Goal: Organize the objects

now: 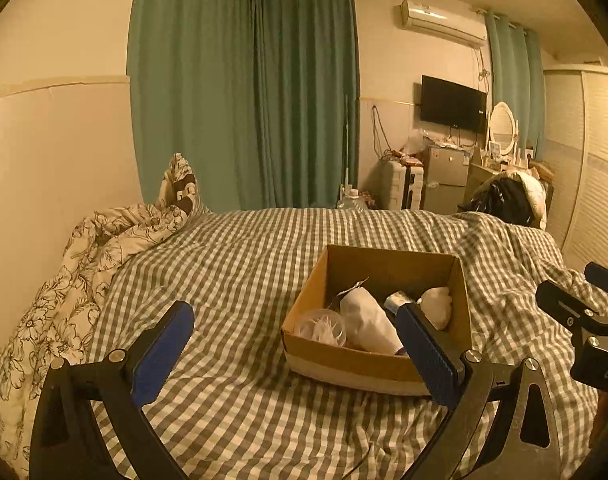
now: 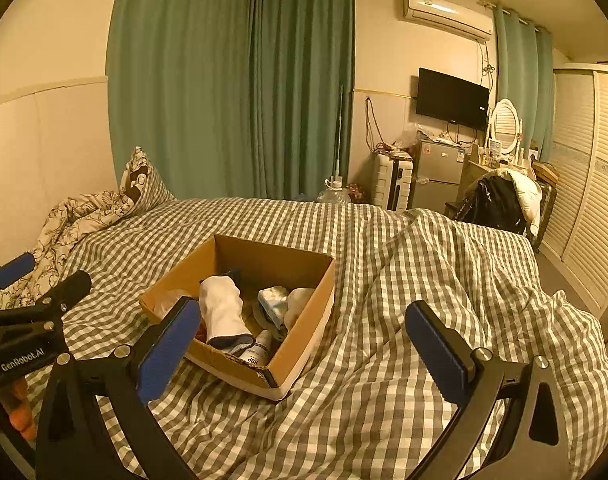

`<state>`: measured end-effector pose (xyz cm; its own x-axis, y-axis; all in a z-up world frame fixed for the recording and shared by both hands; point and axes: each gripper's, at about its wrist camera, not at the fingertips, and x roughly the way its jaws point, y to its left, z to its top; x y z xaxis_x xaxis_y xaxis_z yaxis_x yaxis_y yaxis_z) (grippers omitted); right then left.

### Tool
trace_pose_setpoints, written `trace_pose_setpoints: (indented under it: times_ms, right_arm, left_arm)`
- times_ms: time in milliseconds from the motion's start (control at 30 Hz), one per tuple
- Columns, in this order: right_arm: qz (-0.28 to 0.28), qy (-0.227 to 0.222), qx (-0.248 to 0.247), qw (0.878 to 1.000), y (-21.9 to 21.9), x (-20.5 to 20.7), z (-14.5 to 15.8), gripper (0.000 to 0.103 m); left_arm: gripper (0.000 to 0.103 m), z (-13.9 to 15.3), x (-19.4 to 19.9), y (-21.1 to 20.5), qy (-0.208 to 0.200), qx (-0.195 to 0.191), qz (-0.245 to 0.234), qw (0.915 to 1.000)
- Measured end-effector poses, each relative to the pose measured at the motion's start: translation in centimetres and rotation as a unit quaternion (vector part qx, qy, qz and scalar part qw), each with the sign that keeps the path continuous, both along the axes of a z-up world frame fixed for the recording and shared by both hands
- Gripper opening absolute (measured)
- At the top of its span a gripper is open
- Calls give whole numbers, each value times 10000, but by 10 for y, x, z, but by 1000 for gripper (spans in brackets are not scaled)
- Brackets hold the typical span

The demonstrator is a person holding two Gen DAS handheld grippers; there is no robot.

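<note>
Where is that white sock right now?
The white sock lies inside the cardboard box on the checked bedcover, left of centre in the right wrist view, beside a small bottle.

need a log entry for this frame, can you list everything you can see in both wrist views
cardboard box: 1, brown, open, on the bed
sock: 1, white with dark cuff, in the box
small bottle: 1, white, lying in the box's near corner
clear cup: 1, transparent, in the box
checked cover: 1, grey and white, over the bed
floral quilt: 1, cream and black, bunched at the bed's left
curtains: green, far wall
air conditioner: 1, white, high on the wall
tv: 1, black, wall-mounted
small fridge: 1, silver, below the tv
left gripper: blue pads, open, empty
right gripper: blue pads, open, empty
</note>
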<state>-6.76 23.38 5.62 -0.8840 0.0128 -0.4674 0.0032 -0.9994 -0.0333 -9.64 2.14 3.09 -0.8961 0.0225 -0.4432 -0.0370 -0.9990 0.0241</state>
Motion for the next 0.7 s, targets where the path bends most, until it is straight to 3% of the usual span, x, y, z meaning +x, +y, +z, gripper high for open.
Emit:
trace_pose_setpoints:
  times_ms: [700]
  right_arm:
    - [93, -146, 150, 9997, -13, -1, -9, 103]
  left_arm:
    - [103, -7, -2, -5, -101, 6, 59, 9999]
